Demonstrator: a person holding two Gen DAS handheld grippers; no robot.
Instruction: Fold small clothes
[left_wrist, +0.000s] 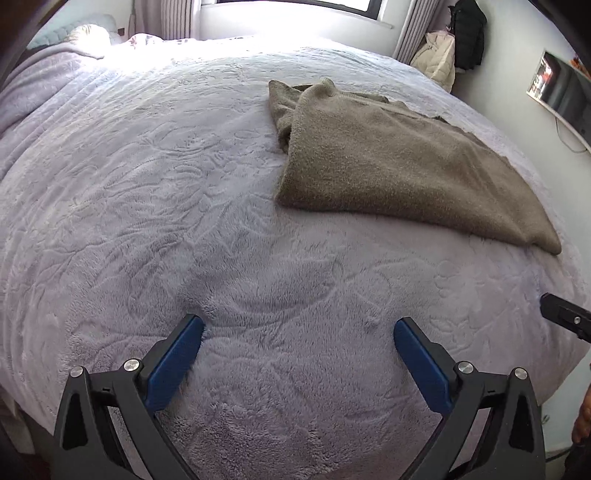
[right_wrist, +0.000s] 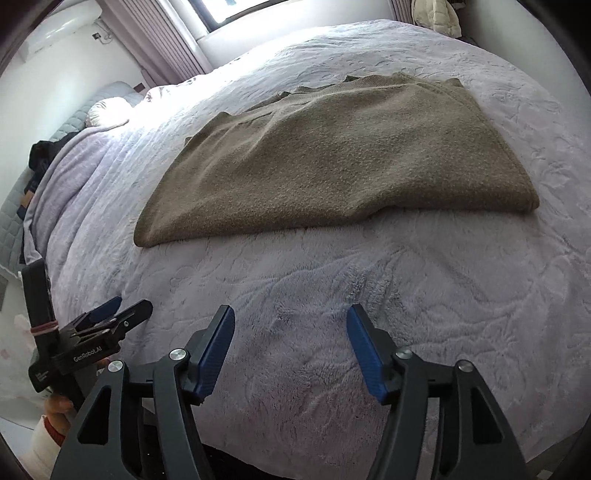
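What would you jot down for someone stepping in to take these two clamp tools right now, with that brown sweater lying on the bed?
Left gripper: open, empty, over bare bedspread.
Right gripper: open, empty, also short of the garment.
Brown sweater: lies folded over on itself on the bed, near edge facing both grippers, neither touching it.
Done: at least one fold, judging by the doubled layers.
Left: probably another fold to make it compact; hard to say how many.
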